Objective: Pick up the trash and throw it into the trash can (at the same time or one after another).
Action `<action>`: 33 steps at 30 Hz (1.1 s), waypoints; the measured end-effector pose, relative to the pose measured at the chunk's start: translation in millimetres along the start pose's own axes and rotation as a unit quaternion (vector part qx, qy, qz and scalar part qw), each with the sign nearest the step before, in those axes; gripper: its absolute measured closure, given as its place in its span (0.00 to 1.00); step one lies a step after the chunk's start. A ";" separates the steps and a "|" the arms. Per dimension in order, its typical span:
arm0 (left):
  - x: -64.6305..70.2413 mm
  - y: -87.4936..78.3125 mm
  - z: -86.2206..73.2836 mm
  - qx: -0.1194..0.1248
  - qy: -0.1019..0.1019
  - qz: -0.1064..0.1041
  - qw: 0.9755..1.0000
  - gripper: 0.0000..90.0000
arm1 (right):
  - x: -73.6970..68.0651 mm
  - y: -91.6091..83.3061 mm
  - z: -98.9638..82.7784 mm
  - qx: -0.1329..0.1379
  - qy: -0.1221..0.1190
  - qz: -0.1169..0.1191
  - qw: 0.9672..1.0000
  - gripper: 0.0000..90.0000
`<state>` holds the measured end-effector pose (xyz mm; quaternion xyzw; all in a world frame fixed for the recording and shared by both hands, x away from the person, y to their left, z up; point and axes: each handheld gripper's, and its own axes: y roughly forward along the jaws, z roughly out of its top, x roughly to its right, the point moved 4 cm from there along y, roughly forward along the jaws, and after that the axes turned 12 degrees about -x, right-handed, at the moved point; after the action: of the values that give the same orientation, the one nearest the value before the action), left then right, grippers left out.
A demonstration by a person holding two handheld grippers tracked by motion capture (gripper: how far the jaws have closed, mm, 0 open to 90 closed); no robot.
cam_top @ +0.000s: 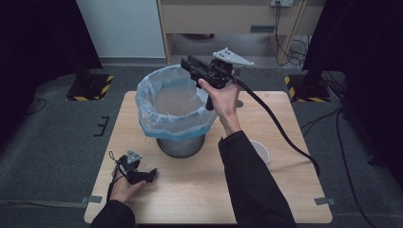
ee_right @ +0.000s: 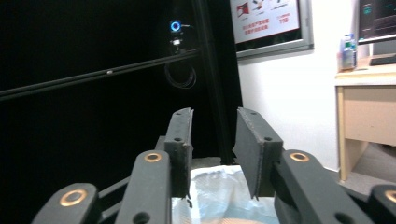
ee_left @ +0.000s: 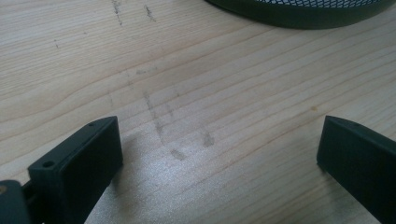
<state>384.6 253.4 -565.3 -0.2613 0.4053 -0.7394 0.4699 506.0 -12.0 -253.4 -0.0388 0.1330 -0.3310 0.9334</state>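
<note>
The right claw point(cam_top: 186, 62) is held up over the far rim of a metal bin point(cam_top: 181, 145) lined with a pale blue bag point(cam_top: 157, 116), which stands near the middle of the wooden table point(cam_top: 266, 199). Its jaws point out over the bag's open mouth; in the right gripper view they stand a little apart with nothing between them, the crumpled blue bag point(ee_right: 219, 193) showing below the gap. A thick black cable trails from this claw back across the table's right side. The left claw point(cam_top: 151, 175) rests low at the table's near left corner, well apart from the bin, in the person's left hand point(cam_top: 124, 186). In the left gripper view its jaws are spread wide over bare wood, gripping nothing, with the dark base of the bin point(ee_left: 299, 14) at the top edge. A white round lid-like thing point(cam_top: 262, 151) lies on the table just right of the person's right sleeve.
</note>
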 end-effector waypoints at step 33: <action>-0.2 -0.2 -0.1 -0.001 0.002 0.001 1.000 0.00 | 100.0 -174.0 -111.7 -0.066 0.010 -0.147 0.987 0.51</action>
<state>384.5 253.6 -565.2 -0.2603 0.4074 -0.7388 0.4696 444.2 -208.4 -355.1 -0.1165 0.1568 -0.4551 0.8687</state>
